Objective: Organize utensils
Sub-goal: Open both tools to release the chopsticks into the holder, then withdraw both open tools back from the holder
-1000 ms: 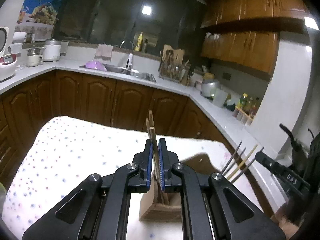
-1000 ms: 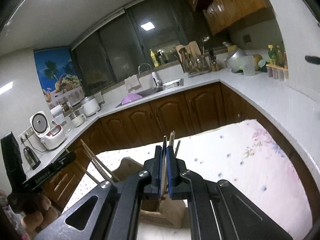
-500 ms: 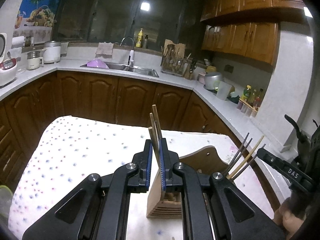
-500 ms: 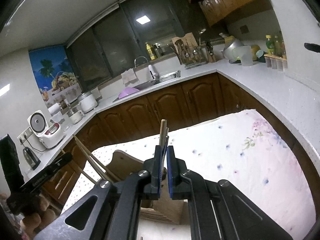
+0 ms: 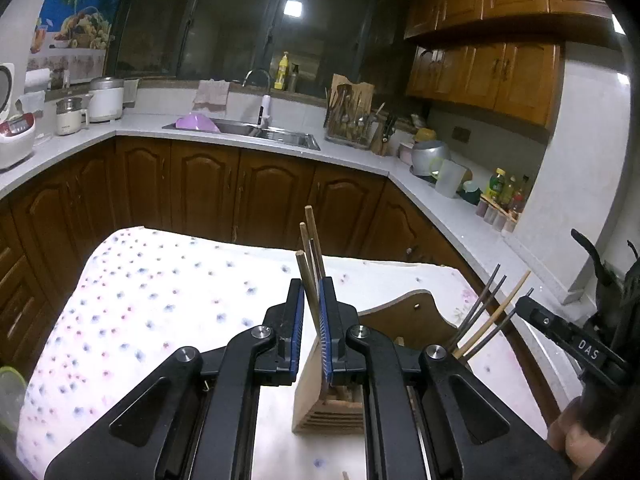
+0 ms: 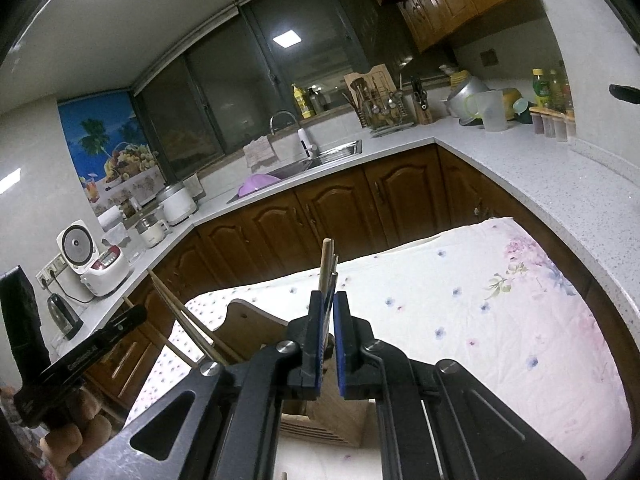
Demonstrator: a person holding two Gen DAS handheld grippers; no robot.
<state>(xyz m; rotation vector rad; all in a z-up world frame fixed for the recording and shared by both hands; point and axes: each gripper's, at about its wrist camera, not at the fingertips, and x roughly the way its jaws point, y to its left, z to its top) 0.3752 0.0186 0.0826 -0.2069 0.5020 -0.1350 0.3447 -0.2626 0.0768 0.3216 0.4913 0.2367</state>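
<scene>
My left gripper (image 5: pixel 311 300) is shut on a bundle of wooden chopsticks (image 5: pixel 310 248) that stand up between its fingers, their lower ends over a wooden utensil holder (image 5: pixel 332 400) on the flowered tablecloth (image 5: pixel 160 300). My right gripper (image 6: pixel 329 310) is shut on chopsticks (image 6: pixel 327 264), one wooden and some dark metal, above the same holder (image 6: pixel 320 420). The right-hand bundle (image 5: pixel 488 316) also shows in the left wrist view. The left-hand bundle (image 6: pixel 180 312) also shows in the right wrist view.
The table is covered by the tablecloth (image 6: pixel 500 312). Behind it runs an L-shaped counter (image 5: pixel 360 156) with a sink (image 5: pixel 256 132), a dish rack (image 5: pixel 352 120), rice cookers (image 6: pixel 96 260) and bottles (image 5: pixel 504 192). A curved wooden chair back (image 5: pixel 412 320) stands beside the holder.
Both grippers have risen, lifting their chopstick bundles higher above the holder; the holder now sits lower and more exposed in both views.
</scene>
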